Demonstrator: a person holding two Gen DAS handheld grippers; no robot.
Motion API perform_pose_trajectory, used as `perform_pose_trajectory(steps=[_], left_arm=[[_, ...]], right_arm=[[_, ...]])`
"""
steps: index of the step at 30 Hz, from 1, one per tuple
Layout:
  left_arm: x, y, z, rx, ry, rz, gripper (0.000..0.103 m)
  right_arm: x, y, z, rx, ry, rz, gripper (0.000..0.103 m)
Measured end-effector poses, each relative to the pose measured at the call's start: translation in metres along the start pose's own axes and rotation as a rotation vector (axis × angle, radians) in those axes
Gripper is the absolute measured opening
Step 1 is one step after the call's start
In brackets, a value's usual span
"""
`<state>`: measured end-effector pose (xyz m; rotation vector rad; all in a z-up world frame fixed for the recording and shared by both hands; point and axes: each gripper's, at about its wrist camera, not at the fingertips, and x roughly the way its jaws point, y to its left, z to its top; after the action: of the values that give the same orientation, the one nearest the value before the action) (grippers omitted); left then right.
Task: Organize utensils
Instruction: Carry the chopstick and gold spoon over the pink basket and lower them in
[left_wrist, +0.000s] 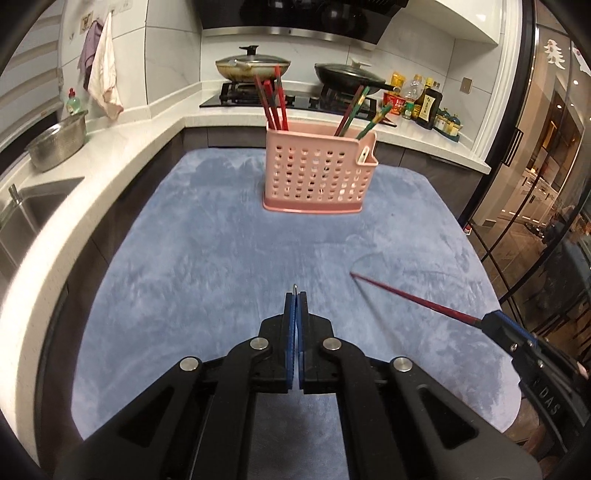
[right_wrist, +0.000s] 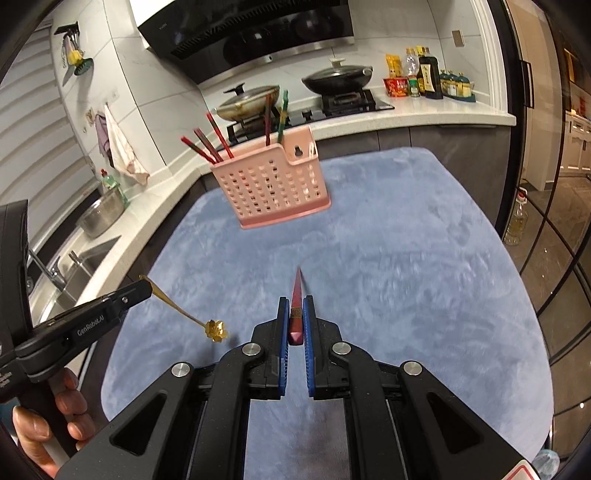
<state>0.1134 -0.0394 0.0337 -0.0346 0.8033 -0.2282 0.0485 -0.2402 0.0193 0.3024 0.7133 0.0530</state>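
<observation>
A pink perforated utensil holder (left_wrist: 319, 177) stands at the far side of the blue cloth (left_wrist: 207, 258); it also shows in the right wrist view (right_wrist: 271, 184). It holds several red and green chopsticks (left_wrist: 275, 99). My left gripper (left_wrist: 295, 299) is shut on a gold spoon, only its handle tip showing here; the right wrist view shows the spoon (right_wrist: 184, 314) with a flower-shaped bowl hanging from the left gripper (right_wrist: 142, 290). My right gripper (right_wrist: 296, 314) is shut on a red chopstick (right_wrist: 297, 295), held above the cloth; that chopstick also shows in the left wrist view (left_wrist: 413, 297).
A white counter (left_wrist: 110, 147) wraps the left and back, with a steel bowl (left_wrist: 57, 146), a sink (left_wrist: 33, 210), a stove with two lidded pans (left_wrist: 253, 66) and bottles (left_wrist: 424, 99). Glass doors (left_wrist: 535, 166) stand at the right.
</observation>
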Motion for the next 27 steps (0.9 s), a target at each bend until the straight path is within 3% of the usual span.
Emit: perform_pose_trajectory(steps=[11,18,27], left_arm=[[-0.02,-0.001,0.07,0.089,-0.012,-0.016,0.0],[-0.027,0.005,0.145,0.081,-0.084,-0.025,0.0],[-0.007,0.004,0.217,0.077,-0.126,0.006,0.0]], right_arm=[[-0.018,0.012,0.074,-0.047,-0.094,0.034,0.007],[-0.014,0.02,0.138,-0.04,-0.165,0.07,0.007],[0.001,0.037,0.24,-0.009,-0.296,0.116,0.007]])
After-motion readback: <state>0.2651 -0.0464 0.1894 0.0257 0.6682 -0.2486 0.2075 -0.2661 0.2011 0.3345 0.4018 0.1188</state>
